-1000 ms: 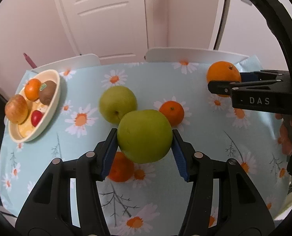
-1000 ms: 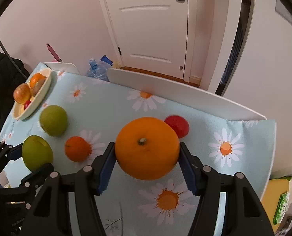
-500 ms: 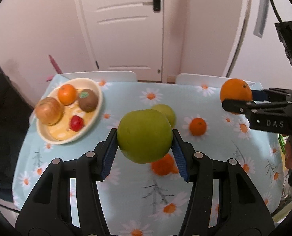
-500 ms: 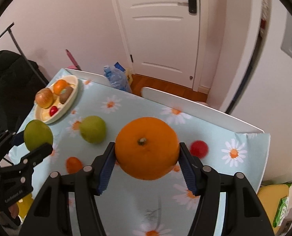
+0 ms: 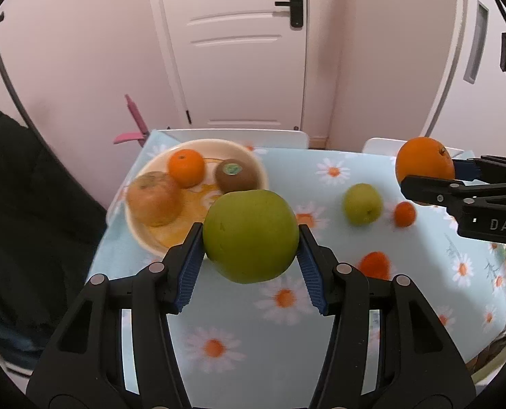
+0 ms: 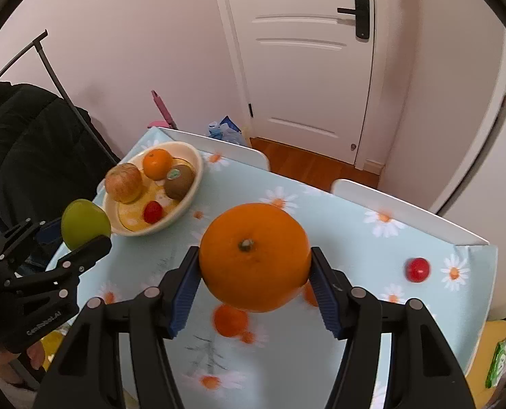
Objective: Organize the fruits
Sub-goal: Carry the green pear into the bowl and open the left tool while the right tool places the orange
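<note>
Crowding the cream bowl (image 5: pixel 256 167) at centre left of the left wrist view are a russet apple (image 5: pixel 153 198), a small orange (image 5: pixel 186 167) and a fuzzy kiwi (image 5: pixel 235 175). The left gripper (image 5: pixel 251 242) clamps a smooth green apple (image 5: pixel 251 235) above the daisy-print tablecloth (image 5: pixel 321 341). At right, the right gripper (image 6: pixel 254 266) grips a dimpled large orange (image 6: pixel 254 255), held level.

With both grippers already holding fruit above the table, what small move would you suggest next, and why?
Probably ease the left gripper forward and down over the bowl. Its green apple hangs near the bowl's front rim, and the bare patch beside the red apple looks roomy enough.
</note>
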Tool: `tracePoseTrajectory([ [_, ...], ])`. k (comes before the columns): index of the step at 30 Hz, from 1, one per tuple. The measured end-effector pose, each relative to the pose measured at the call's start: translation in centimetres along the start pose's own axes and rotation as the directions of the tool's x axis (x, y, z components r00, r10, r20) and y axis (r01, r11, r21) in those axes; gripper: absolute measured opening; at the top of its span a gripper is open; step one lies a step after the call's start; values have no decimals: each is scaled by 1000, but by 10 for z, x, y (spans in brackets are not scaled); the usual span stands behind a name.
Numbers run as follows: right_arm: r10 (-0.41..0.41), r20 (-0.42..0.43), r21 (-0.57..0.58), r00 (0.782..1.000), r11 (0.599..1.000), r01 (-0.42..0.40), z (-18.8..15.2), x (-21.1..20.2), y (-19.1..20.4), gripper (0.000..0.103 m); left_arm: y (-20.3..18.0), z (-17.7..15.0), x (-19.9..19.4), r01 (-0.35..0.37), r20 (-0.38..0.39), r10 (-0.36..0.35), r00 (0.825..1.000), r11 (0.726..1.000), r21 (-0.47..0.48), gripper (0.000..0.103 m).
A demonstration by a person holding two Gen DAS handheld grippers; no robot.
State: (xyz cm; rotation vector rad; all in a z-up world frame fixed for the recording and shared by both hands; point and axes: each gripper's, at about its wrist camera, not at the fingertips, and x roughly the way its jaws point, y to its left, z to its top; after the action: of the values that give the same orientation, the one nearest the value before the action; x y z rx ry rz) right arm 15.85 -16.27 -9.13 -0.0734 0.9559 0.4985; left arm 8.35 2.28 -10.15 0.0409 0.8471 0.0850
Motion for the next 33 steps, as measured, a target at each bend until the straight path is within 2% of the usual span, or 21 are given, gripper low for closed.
tracePoseTrajectory([
  [6, -6, 2, 17, 1000, 1000, 6, 8, 13, 36, 58, 41, 1, 15, 16, -10, -16, 1000, 1000, 21, 58],
  [14, -32, -3, 67, 999, 997, 32, 17, 38, 73, 58, 75, 6, 46, 55, -17, -54, 998, 995, 78, 58],
  [24, -66, -18, 138, 998, 988, 68, 21, 72, 93, 58, 74, -3, 91, 96, -58, -86, 995, 977, 190, 58],
  [33, -84, -47, 149, 995, 985, 90, 24, 83, 88, 58, 62, -8, 109, 123, -90, -106, 990, 971, 205, 58],
])
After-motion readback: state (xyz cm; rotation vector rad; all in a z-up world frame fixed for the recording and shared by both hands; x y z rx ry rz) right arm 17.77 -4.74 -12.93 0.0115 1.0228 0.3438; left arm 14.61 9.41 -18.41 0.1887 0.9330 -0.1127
